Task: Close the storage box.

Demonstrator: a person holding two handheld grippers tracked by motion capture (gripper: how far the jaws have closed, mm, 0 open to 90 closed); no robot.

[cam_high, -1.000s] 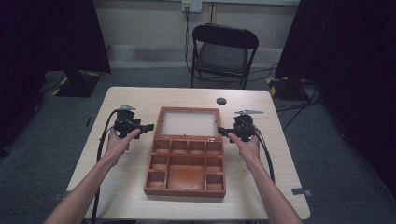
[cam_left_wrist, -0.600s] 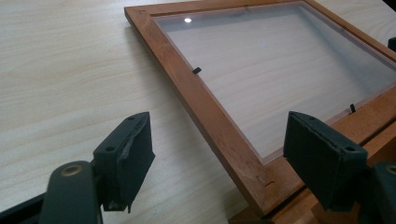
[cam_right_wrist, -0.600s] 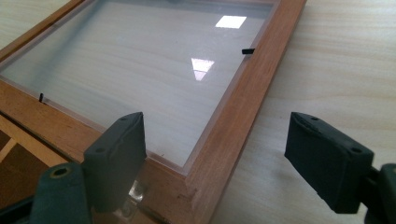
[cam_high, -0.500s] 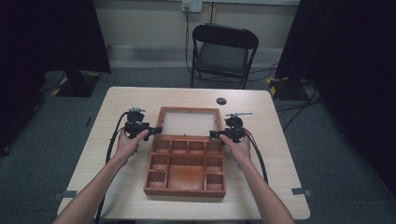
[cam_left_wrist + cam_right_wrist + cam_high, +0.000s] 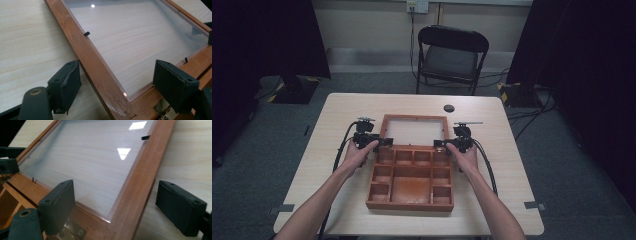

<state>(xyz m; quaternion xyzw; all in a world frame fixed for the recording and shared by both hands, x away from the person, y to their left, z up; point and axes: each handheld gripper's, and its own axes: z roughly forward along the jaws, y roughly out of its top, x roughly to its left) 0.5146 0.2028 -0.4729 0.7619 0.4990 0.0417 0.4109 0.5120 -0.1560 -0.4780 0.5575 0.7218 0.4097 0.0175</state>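
Observation:
A wooden compartment box (image 5: pixel 412 200) lies on the table with its glass-paned lid (image 5: pixel 414 117) folded flat away from me. My left gripper (image 5: pixel 379 143) is open at the lid's left hinge corner. In the left gripper view the left gripper (image 5: pixel 117 80) straddles the lid's side rail (image 5: pixel 95 67), one jaw outside and one over the pane (image 5: pixel 140 35). My right gripper (image 5: pixel 443 144) is open at the lid's right hinge corner. In the right gripper view the right gripper (image 5: pixel 120 202) straddles the other rail (image 5: pixel 142 177) above a brass hinge (image 5: pixel 72 228). Neither gripper holds anything.
A small black round object (image 5: pixel 449 108) lies on the table (image 5: pixel 512 150) beyond the lid. A black chair (image 5: pixel 452 55) stands behind the far edge. Cables (image 5: pixel 484 165) trail back from both grippers along the forearms.
Both grippers have moved inward from beside the box, toward each other, and now sit over the lid's two near corners. The box and lid have not shifted.

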